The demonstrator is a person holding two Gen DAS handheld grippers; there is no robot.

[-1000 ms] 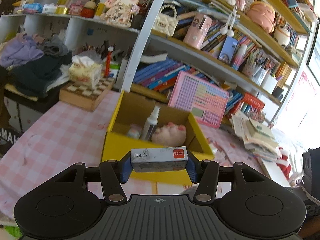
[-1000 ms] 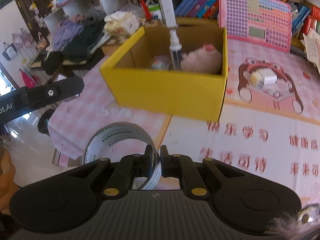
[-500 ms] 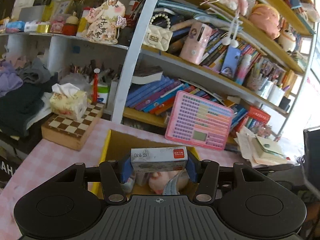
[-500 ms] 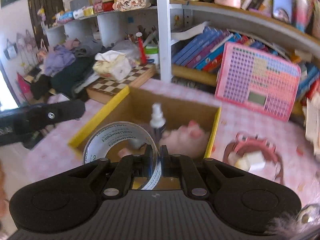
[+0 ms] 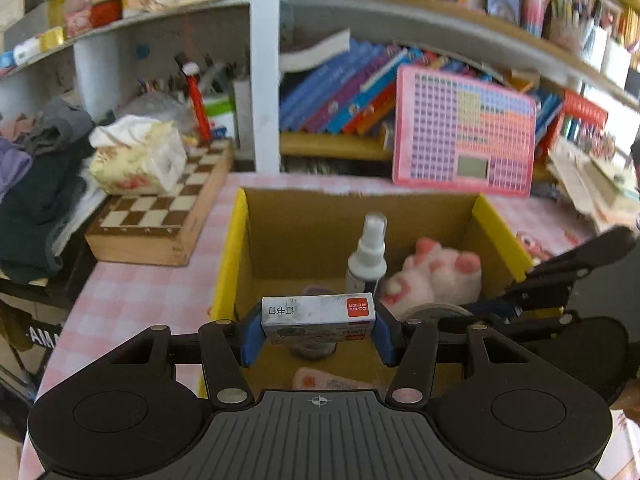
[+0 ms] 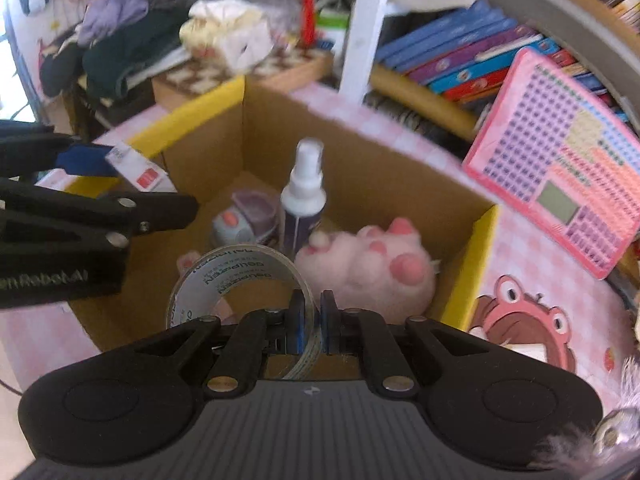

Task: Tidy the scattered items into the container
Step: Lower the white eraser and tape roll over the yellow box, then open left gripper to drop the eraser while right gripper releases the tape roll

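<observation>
Both grippers have swung in from short of the yellow cardboard box [image 5: 496, 236] and now hang over its open top, side by side. A second ago the box sat well ahead of them on the pink checked table [image 5: 132, 296]; now its brown inside fills the near middle of each view.

On the left, the left gripper [image 5: 319, 334] is clamped on a small staple box [image 5: 319, 312], held flat between the blue pads above the near-left part of the opening. On the right, the right gripper [image 6: 312, 320] has its jaws pinched together on the wall of a clear tape roll [image 6: 236, 280], which stands on edge over the near side.

Already inside are a spray bottle [image 6: 302, 196], a pink plush toy [image 6: 372, 268] and a small purple-and-grey item [image 6: 244, 220]. My guess is both loads are about ready to be let go, ideally onto bare floor clear of the bottle.
</observation>
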